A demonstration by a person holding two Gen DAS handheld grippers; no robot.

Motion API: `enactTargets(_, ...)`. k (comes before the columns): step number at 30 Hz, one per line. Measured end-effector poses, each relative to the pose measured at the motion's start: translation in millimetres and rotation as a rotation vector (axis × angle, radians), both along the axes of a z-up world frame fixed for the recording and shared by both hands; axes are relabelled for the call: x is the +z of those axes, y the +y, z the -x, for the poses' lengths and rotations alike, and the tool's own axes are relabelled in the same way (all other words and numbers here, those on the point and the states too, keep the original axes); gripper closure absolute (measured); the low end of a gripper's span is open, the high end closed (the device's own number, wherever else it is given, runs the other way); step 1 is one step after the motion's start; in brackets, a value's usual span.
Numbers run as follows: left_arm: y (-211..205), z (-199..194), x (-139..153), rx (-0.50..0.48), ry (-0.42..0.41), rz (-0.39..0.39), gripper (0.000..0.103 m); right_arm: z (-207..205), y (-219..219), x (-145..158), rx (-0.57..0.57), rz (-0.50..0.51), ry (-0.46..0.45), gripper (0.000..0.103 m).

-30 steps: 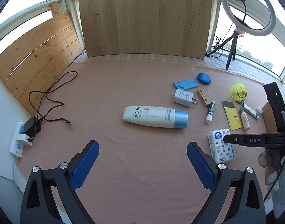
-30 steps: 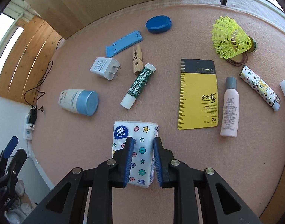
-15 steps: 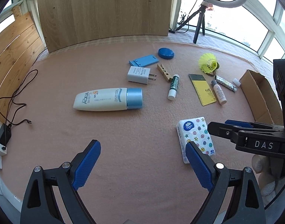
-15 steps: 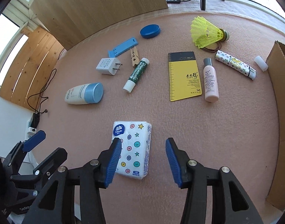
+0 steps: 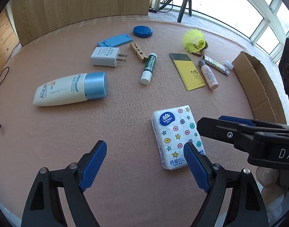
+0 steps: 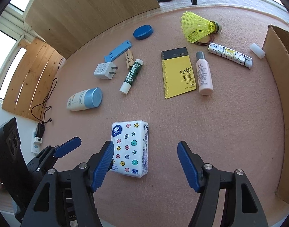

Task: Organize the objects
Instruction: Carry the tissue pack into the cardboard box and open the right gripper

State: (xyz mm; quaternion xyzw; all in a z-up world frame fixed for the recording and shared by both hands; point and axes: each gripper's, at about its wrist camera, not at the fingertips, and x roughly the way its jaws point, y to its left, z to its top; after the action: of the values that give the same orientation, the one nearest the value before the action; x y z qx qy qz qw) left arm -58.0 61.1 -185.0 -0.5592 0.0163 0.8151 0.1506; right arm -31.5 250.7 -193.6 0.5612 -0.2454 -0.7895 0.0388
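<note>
The bench [image 6: 229, 132], covered in a salmon-pink felt mat, carried everything. At its three o'clock edge in the right wrist view stood an open brown cardboard box [image 6: 282, 79]. The white sunscreen bottle with a light-blue cap [image 5: 70, 89] lay on its side at nine o'clock of the left wrist view. The white tissue pack printed with coloured buttons and stars [image 6: 130, 148] lay flat near the six o'clock edge, free of both tools. The right gripper [image 6: 145, 163] had its blue fingers [image 6: 188, 167] spread, having just opened off the pack; the left one overlapped the pack's near corner in the picture, the other stood over bare mat. The left gripper [image 5: 144, 165] was spread wide too, its jaws having just narrowed a little, with only mat between them and its right-hand finger [image 5: 196, 167] crossing the pack's near corner. Toward twelve o'clock lay a yellow-and-black card [image 6: 177, 73], a pale pink bottle with a grey cap [image 6: 204, 73] just beside it, a yellow plastic shuttlecock [image 6: 198, 26], a white patterned tube [image 6: 229, 54], a white wall charger [image 6: 104, 71], a blue plastic stand [image 6: 118, 52], a green-and-white lip balm stick [image 6: 132, 75], a wooden clothespin [image 6: 129, 58] and a round blue lid [image 6: 143, 31].
</note>
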Motion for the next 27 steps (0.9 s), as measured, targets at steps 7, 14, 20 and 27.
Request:
enactTargets(7,7.3,3.9,-8.3,-0.014,-0.047,-0.071,0.044,11.0,-7.2,-14.2,0.048,0.044,-0.052,0.062)
enactTargets(14,15.0,1.9,-11.7,-0.043,-0.086,-0.151,0.046,16.1,-7.0,-23.5,0.068,0.12,-0.085,0.069)
enactTargets(20,21.8,-3.4,-10.7,-0.046,-0.083,-0.165,0.053,13.8,-11.0,-25.2,0.096,0.128,-0.087,0.072)
enactTargets(27,40.9,-11.6,5.0,-0.069,-0.048,-0.169,0.055,-1.7,4.5,-8.8,0.068,0.12,-0.054,0.075)
